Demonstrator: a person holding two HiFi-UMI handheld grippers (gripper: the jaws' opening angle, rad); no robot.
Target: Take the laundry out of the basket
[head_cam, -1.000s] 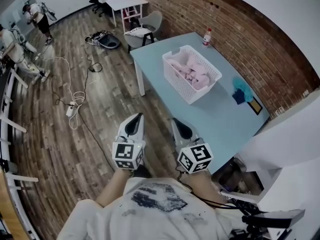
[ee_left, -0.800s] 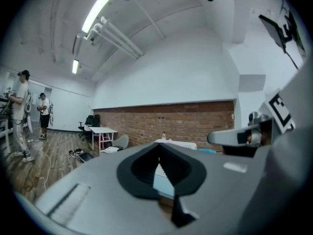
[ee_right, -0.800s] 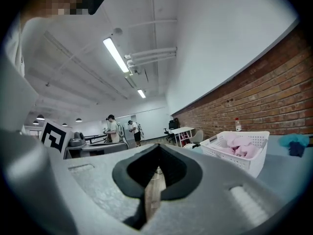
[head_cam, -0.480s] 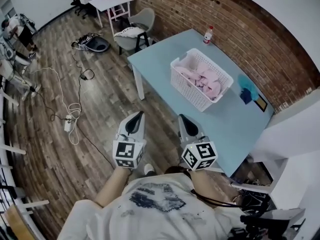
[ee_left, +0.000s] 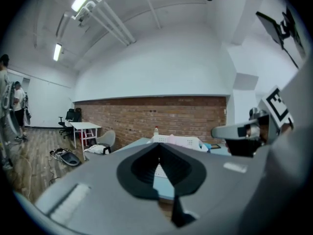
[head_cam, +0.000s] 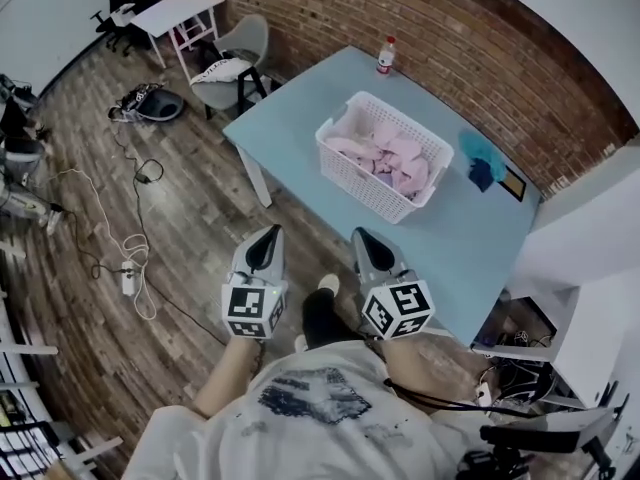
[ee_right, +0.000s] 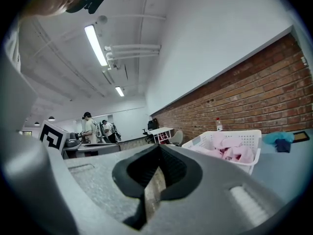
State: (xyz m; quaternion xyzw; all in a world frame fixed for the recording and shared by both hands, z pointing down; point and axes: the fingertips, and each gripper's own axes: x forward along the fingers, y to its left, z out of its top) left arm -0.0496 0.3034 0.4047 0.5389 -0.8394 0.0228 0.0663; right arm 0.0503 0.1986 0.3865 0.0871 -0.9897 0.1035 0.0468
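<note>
White basket of pink laundry is lying lengthwise along the brick wall. I am holding my left gripper and right gripper pinched together on nothing, well apart from it.

the basket stands on the table, with the laundry in it. behind the basket, at the table's far corner, stands a bottle. right of the basket lies a cloth. left of it, off the table, stands a chair. before the basket, off the table's edge, are the left gripper and right gripper, side by side.
</note>
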